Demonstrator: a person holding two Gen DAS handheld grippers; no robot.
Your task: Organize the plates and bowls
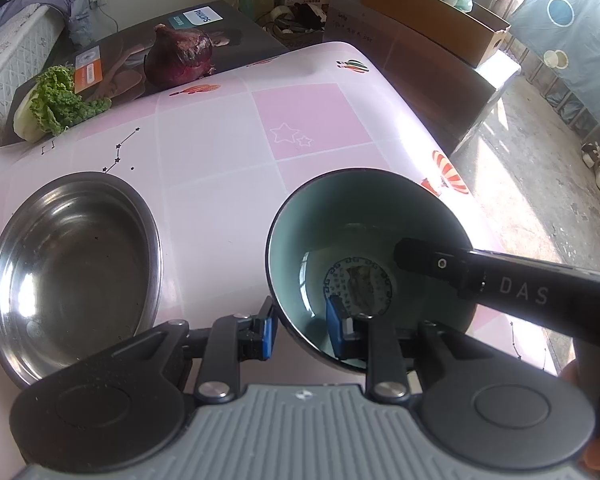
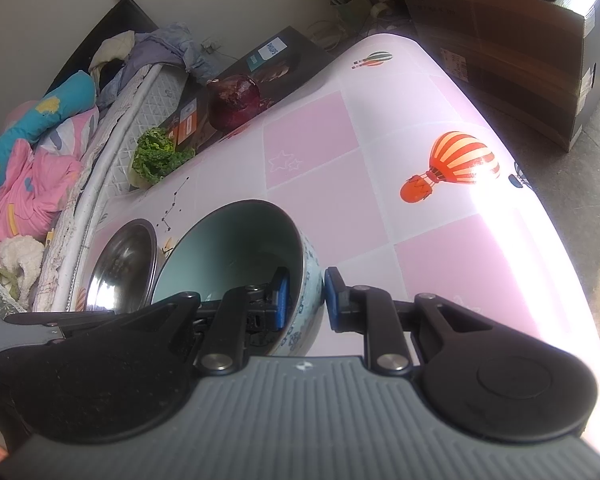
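A ceramic bowl (image 1: pixel 364 208), teal inside with a blue-and-white pattern outside, is over the pink table (image 1: pixel 220 132), right of a shallow steel dish (image 1: pixel 72 264). My left gripper (image 1: pixel 302 330) is shut on the bowl's near rim, one blue pad inside and one outside. My right gripper (image 2: pixel 306 300) is shut on the bowl (image 2: pixel 236 236) at its right rim, again one pad inside and one outside. One of its fingers (image 1: pixel 420 256) shows inside the bowl in the left wrist view. The steel dish (image 2: pixel 124 264) holds nothing. Whether the bowl's base touches the table is hidden.
A red onion (image 1: pixel 180 56) and a lettuce leaf (image 1: pixel 60 104) lie on a dark printed box (image 1: pixel 228 36) at the table's far left. The table's right edge (image 1: pixel 452 152) drops to the floor, where cardboard boxes (image 1: pixel 432 16) stand. A bed with bedding (image 2: pixel 40 160) runs along the left.
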